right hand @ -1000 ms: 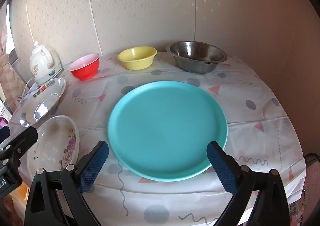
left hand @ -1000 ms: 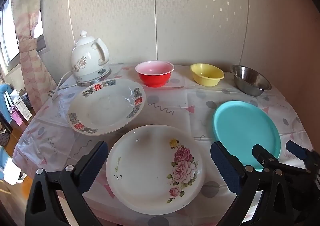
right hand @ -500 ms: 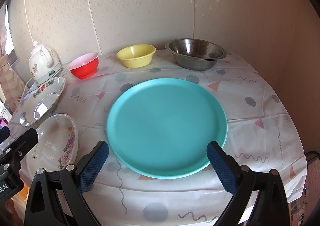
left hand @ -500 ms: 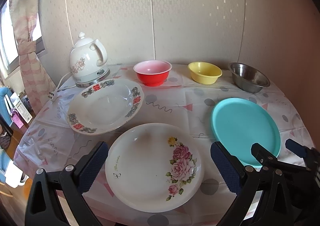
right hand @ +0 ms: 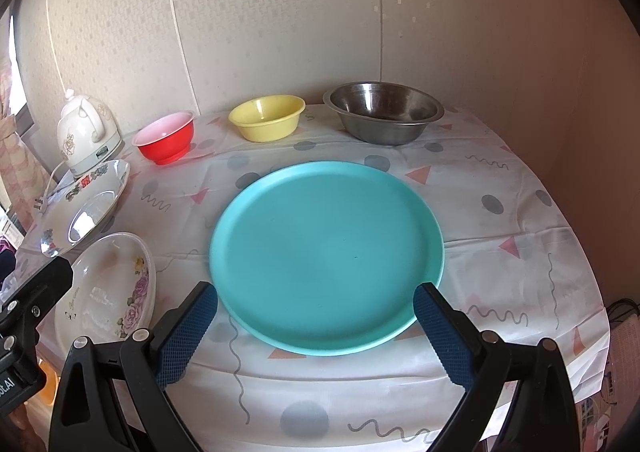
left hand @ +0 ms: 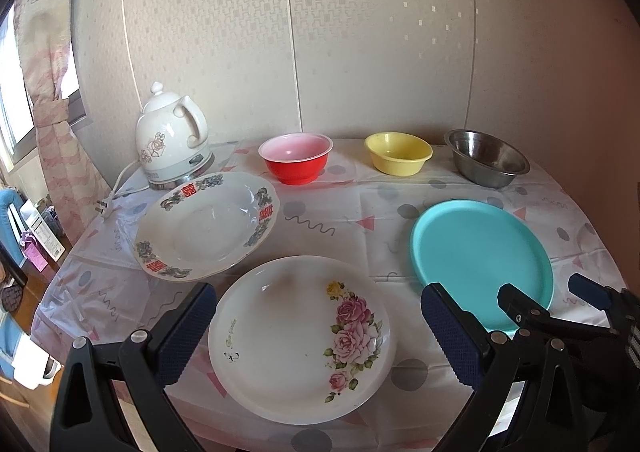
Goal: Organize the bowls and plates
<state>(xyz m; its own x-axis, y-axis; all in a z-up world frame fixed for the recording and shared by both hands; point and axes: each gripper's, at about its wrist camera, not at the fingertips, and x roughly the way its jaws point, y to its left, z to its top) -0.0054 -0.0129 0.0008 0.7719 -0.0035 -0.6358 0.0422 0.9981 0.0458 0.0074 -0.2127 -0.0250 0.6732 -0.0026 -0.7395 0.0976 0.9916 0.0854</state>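
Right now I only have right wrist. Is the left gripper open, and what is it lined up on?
Observer: Open. The left gripper has one finger on each side of the rose plate and holds nothing.
Operator: Is the rose plate touching the plate with red characters?
Observer: Their rims nearly meet. The red-character plate sits just behind and to the left, but I can't tell if they touch.
Operator: How does my gripper look from that side?
Observer: The right gripper is at the near edge of the teal plate, jaws apart and gripping nothing.
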